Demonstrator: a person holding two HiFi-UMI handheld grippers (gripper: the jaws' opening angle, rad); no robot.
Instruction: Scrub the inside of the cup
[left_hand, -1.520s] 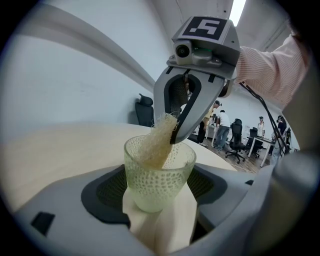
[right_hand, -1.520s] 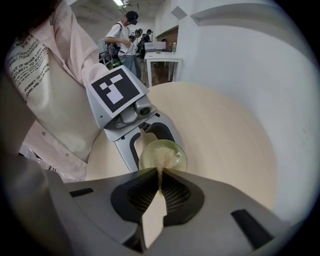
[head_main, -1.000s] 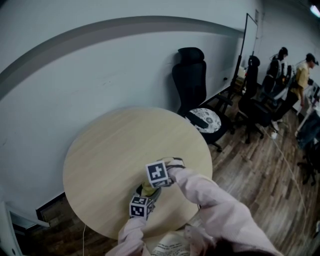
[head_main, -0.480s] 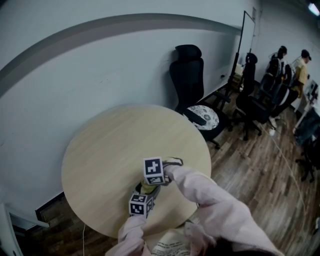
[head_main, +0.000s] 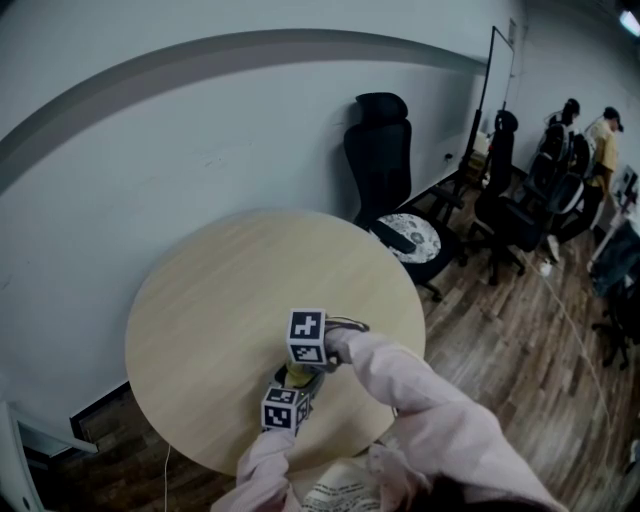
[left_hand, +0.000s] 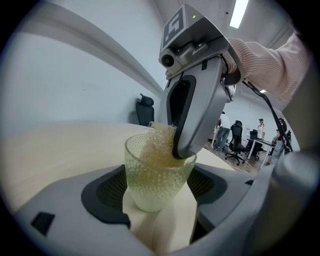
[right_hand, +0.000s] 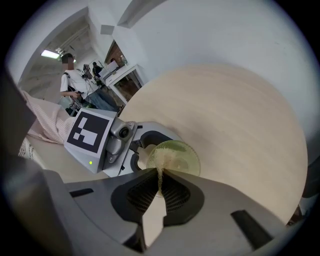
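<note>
Lower centre of the head view: both grippers meet over the near part of the round pale wooden table (head_main: 215, 290), held by arms in pink sleeves (head_main: 420, 400).

Left gripper (left_hand: 158, 196): jaws part-open and closed against the sides of a pale green, dimpled translucent glass cup (left_hand: 156, 176). The cup is upright with its mouth up, in the centre of the left gripper view. Cannot tell whether its base touches the table top.

Right gripper (right_hand: 160, 184): jaws nearly together, pinching a thin beige mesh scrubber (right_hand: 160, 164). It comes down from above, and in the left gripper view its jaw tips sit inside the cup rim at the right side. The scrubber wad fills the upper part of the cup, with a tuft standing above the rim.

In the right gripper view the cup mouth lies just beyond the jaw tips, at frame centre, and the left gripper's marker cube (right_hand: 90, 131) is to its left.

Background, upper right of the head view: a black high-backed office chair (head_main: 383, 150) against the grey wall, dark wood plank floor (head_main: 520, 340), and people standing at desks in the far corner.
</note>
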